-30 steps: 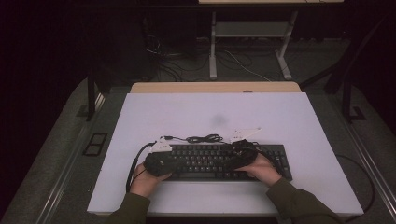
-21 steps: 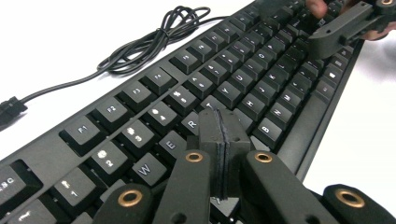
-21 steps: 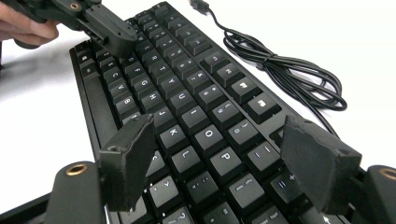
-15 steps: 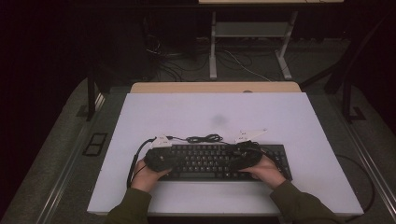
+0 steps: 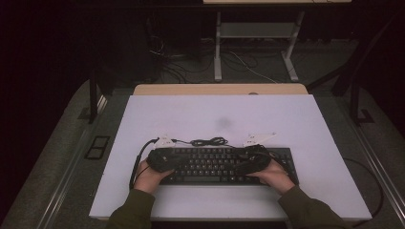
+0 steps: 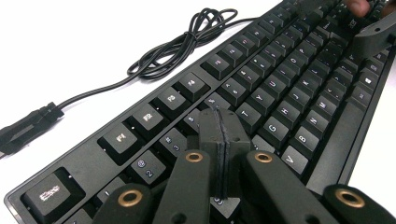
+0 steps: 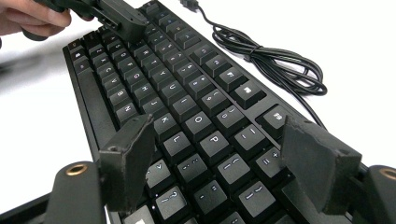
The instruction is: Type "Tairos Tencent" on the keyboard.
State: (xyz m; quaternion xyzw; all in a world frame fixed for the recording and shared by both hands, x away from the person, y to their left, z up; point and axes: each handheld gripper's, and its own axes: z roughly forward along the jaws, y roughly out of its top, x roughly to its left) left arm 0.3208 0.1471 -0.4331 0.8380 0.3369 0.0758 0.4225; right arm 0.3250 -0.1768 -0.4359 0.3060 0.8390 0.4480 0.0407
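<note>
High view: a black keyboard (image 5: 224, 164) is lying at the near middle of the white table (image 5: 286, 119), its long axis running left to right. The left gripper (image 5: 174, 158) is resting over the keyboard's left end and the right gripper (image 5: 243, 162) over its right half, each in a hand coming in from the near edge. The keyboard's coiled cable (image 5: 207, 141) is lying just beyond its far edge.

Left gripper view: the left gripper (image 6: 219, 126) is pointing along the key rows, jaws pressed together with nothing between them, tips sitting over the number and upper letter keys. The keys lie directly beneath and ahead. The cable bundle (image 6: 187, 42) is lying to the far left.

Right gripper view: the right gripper (image 7: 219, 144) is hovering with jaws standing well apart, clamped on nothing, straddling keys around the P. The keyboard (image 7: 154, 88) is stretching away ahead; the left gripper (image 7: 119, 18) is sitting at its far end. Judged from this, both hands are equally near, and any keypress lies straight down.
</note>
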